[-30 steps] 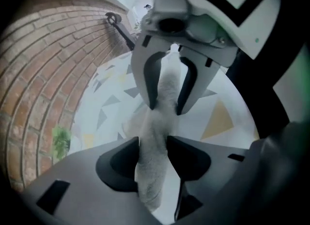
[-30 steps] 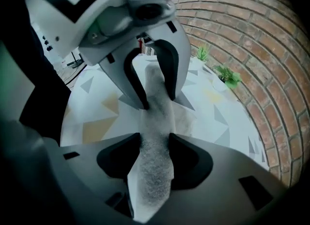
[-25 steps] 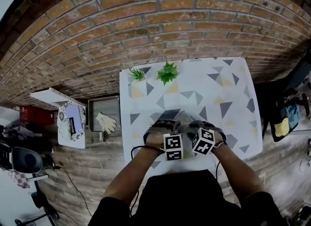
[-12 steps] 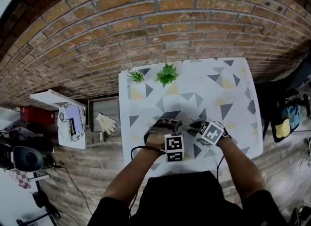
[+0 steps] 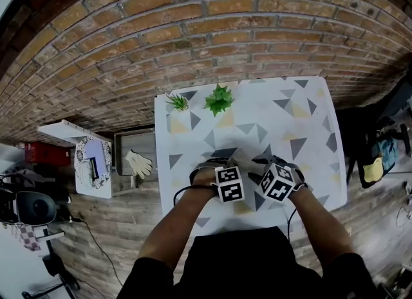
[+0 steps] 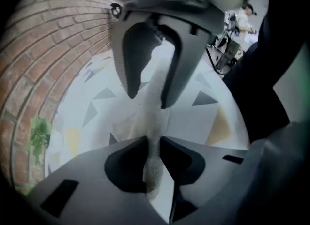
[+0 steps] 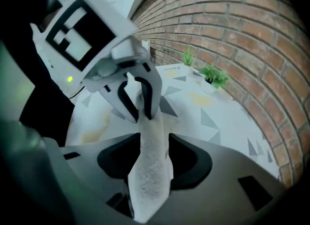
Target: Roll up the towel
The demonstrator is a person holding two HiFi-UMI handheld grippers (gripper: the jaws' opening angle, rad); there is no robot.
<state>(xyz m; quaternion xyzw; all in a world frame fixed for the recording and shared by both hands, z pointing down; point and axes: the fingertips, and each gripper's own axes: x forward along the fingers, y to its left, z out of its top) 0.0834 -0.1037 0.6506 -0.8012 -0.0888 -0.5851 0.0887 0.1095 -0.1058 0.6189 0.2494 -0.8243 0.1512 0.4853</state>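
The towel [image 6: 155, 122] is a pale grey, narrow rolled strip held just above the patterned table [image 5: 290, 111] near its front edge. My left gripper [image 6: 154, 146] has just been closing, and its pads now pinch the towel. In the right gripper view it [image 7: 138, 115] is clamped narrowly on the far end of the strip. My right gripper [image 7: 151, 146] has just been opening, and the towel [image 7: 152, 171] lies loose between its spread jaws. In the head view both marker cubes and hands hide most of the towel.
Two small potted plants [image 5: 219, 98] [image 5: 179, 102] stand at the table's far left edge by the brick wall. On the floor to the left are a tray [image 5: 135, 143], a glove [image 5: 139, 163] and a small shelf [image 5: 93, 163]. A person's dark bags lie at the right.
The left gripper's cube has tilted and shifted slightly away from me. The right gripper's cube swung right, then rose a little. The towel stays between both grippers.
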